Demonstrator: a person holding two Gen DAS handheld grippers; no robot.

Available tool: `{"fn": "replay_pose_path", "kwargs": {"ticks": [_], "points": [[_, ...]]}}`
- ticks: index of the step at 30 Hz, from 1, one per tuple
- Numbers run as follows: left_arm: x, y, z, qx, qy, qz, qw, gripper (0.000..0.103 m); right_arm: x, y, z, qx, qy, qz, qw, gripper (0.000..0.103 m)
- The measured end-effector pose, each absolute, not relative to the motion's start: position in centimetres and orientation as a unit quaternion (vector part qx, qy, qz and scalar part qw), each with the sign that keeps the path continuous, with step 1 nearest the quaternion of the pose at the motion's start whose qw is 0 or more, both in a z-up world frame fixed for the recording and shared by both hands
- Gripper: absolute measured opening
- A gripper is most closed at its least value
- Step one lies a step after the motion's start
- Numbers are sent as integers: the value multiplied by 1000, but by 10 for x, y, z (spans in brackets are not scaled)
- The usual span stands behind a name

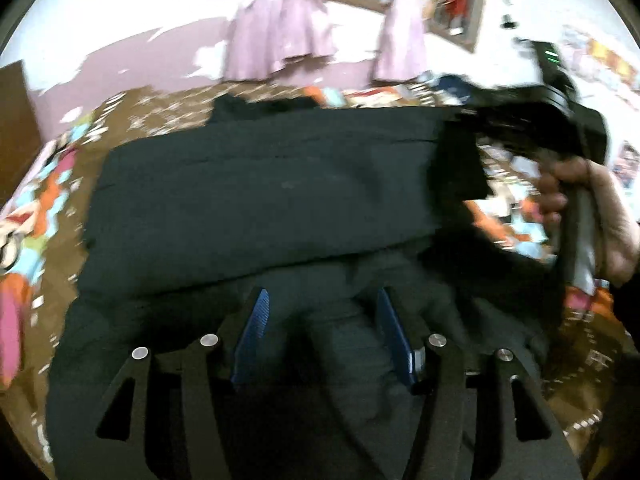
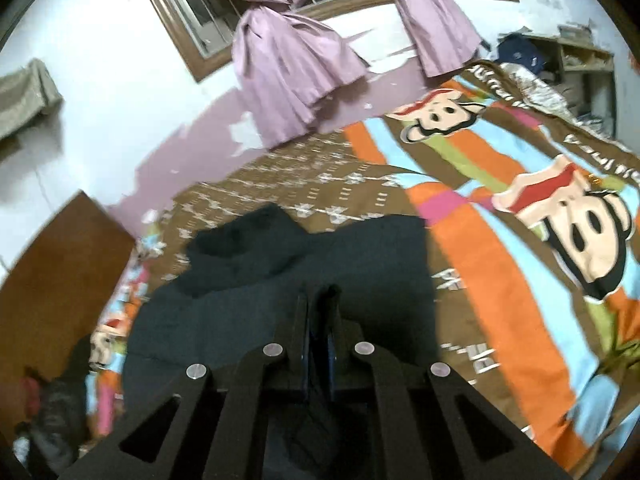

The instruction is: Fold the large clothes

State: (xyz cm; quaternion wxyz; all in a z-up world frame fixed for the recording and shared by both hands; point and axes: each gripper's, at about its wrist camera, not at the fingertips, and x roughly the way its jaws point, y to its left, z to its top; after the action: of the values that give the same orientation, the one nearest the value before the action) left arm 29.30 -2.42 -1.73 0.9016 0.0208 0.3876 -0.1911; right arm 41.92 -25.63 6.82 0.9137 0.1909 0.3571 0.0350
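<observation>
A large black garment [image 1: 260, 192] lies spread on the bed, partly folded, with a bunched layer nearest me. My left gripper [image 1: 320, 300] is open just above that near layer, its blue pads [image 1: 252, 336] apart with cloth between them. In the right wrist view my right gripper [image 2: 319, 292] is shut on the black garment [image 2: 360, 264], pinching an edge of it. In the left wrist view the right gripper [image 1: 472, 120] shows at the garment's right end, held by a hand [image 1: 600, 216].
The bed carries a brown, orange and blue cartoon blanket [image 2: 500, 208]. Purple curtains [image 2: 288, 76] hang at a barred window on the far wall. A wooden headboard [image 2: 52, 280] is at left. A cluttered shelf [image 2: 576, 60] stands at far right.
</observation>
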Motion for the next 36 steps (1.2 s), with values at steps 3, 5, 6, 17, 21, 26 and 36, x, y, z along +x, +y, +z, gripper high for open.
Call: {"fn": "replay_pose_path", "kwargs": {"ticks": [3,5,6,17,21,26,36], "points": [[302,-14,-19,15,407,-154,900,51,427,-253,52,163,384,19,909,10],[310,-2,-17,-1,413,-134,901,51,428,-253,47,163,387,10,907,24],[316,6,-16,-10,416,-124,901,51,428,-253,47,159,384,4,910,45],[413,32,-21,8,464,-87,881,52,440,-175,24,-25,404,108,908,72],[421,32,-50,41,472,-91,876,53,452,-159,-15,-70,462,118,876,80],[415,34,-77,62,473,-99,873,56,455,-152,-48,-95,478,113,866,82],[419,22,-100,113,486,-75,864,56,460,-142,-68,-118,493,99,856,83]]}}
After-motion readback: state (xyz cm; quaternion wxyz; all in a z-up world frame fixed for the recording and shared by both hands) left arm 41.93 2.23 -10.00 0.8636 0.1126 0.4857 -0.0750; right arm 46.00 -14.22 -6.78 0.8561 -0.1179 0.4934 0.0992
